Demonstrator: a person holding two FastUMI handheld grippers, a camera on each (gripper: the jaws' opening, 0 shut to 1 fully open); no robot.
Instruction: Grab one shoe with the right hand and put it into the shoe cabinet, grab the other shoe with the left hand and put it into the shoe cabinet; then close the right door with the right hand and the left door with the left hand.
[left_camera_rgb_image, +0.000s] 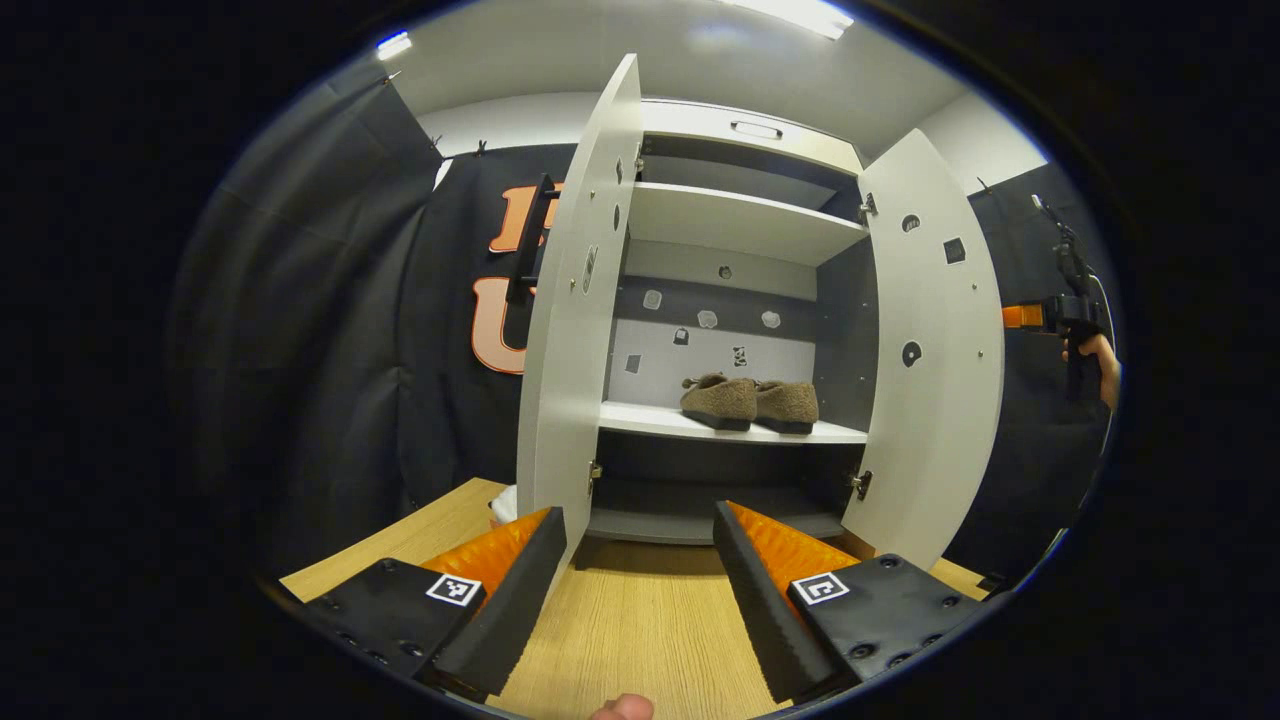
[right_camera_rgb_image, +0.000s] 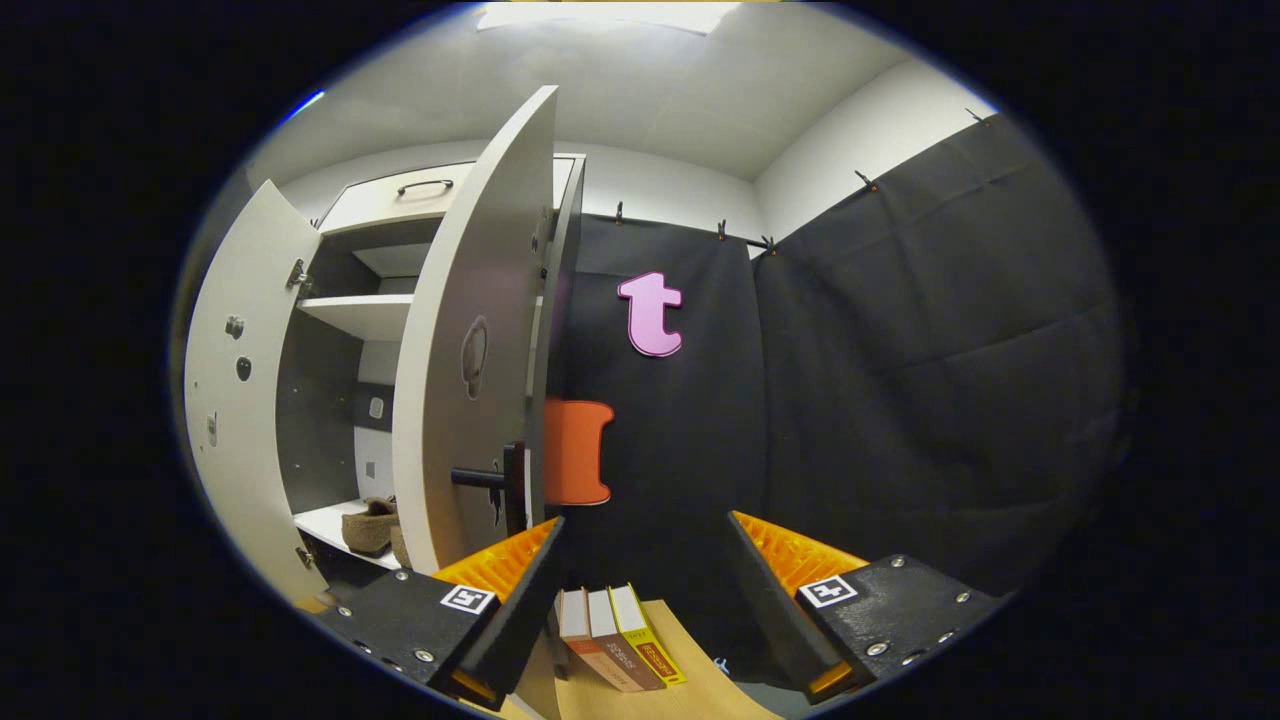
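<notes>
Both shoes (left_camera_rgb_image: 750, 401) sit side by side on the shoe cabinet's (left_camera_rgb_image: 740, 215) middle shelf at twelve o'clock, left door (left_camera_rgb_image: 580, 320) and right door (left_camera_rgb_image: 935, 340) open, while the left hand-held gripper (left_camera_rgb_image: 640, 580) and right hand-held gripper (right_camera_rgb_image: 645, 600) gape wide, empty.

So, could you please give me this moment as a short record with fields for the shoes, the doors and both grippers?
shoes: two brown shoes side by side on a cabinet shelf
left door: left door open
right door: right door open, handle close ahead of the right gripper
left gripper: left gripper open, holding nothing, facing the cabinet
right gripper: right gripper open, holding nothing
remaining: both doors to close
</notes>
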